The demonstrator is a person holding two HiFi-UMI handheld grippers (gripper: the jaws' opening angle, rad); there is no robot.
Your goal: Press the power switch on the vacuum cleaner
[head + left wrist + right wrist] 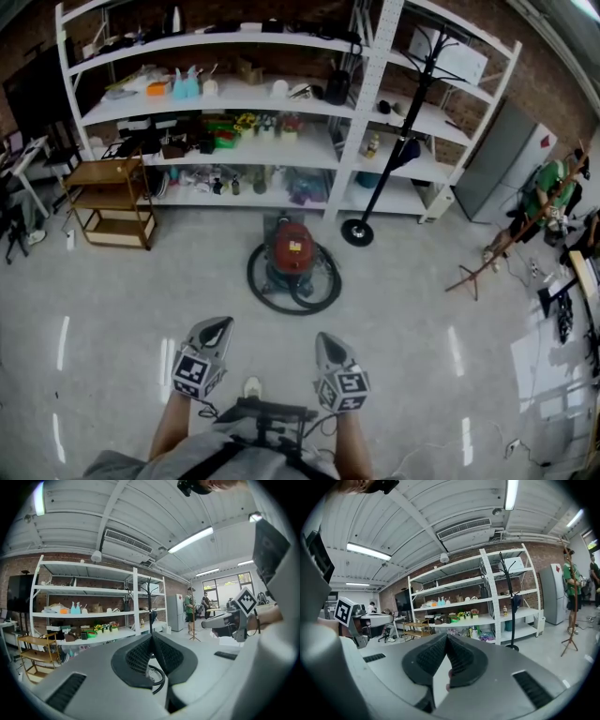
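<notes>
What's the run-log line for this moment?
stage: pre-contact | left claw: shut, empty | right claw: shut, empty | vacuum cleaner: on floor ahead, hose coiled round it, both claws apart from it

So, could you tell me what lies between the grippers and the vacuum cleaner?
Nothing: the head view shows only bare floor between the left gripper, right gripper and the vacuum cleaner.

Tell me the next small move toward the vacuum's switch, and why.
Probably walk forward: the vacuum cleaner stands on the floor near the shelves, well ahead of the left gripper and right gripper, both near the body, jaws together, empty.
</notes>
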